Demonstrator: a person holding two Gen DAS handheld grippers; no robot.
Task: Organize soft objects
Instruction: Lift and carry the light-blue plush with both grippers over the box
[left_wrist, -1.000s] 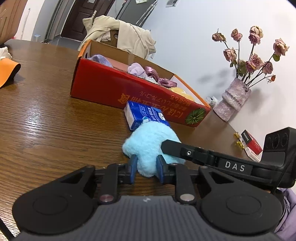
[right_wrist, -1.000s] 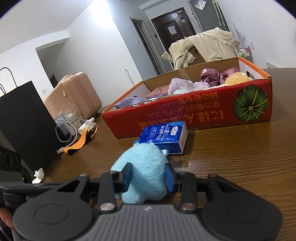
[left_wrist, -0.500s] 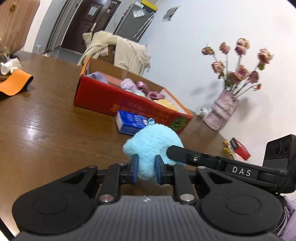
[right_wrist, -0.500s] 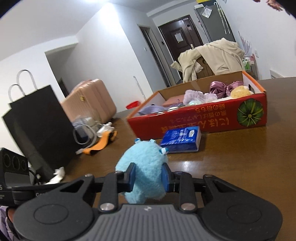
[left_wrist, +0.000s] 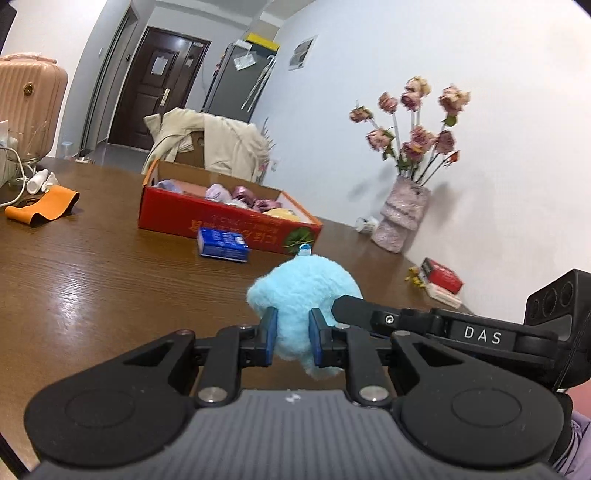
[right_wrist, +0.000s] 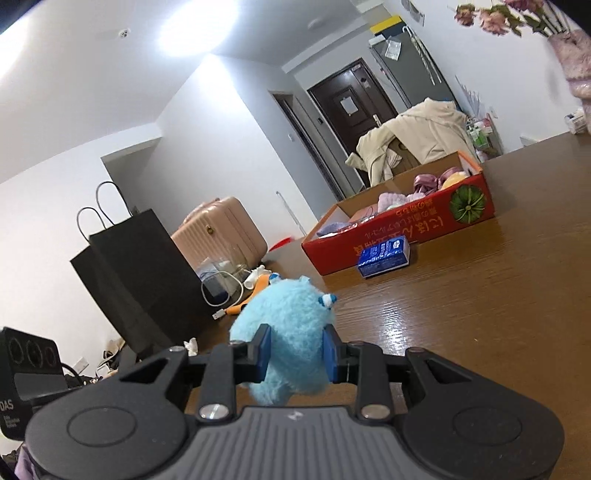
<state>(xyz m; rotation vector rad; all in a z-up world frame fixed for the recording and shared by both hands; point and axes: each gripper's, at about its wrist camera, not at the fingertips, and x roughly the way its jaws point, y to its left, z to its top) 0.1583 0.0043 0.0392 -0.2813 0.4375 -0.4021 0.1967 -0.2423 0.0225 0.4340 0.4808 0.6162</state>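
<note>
One blue plush toy (left_wrist: 303, 291) (right_wrist: 291, 332) clamped between two grippers, left gripper (left_wrist: 291, 341) and right gripper (right_wrist: 297, 352).

Bright ceiling glare (fisheye-warped edges)

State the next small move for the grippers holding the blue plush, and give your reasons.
Probably carry the plush forward toward the red box. Both the left gripper and the right gripper are clamped on it, it looks lifted off the table, and the box already holds other soft items.
</note>
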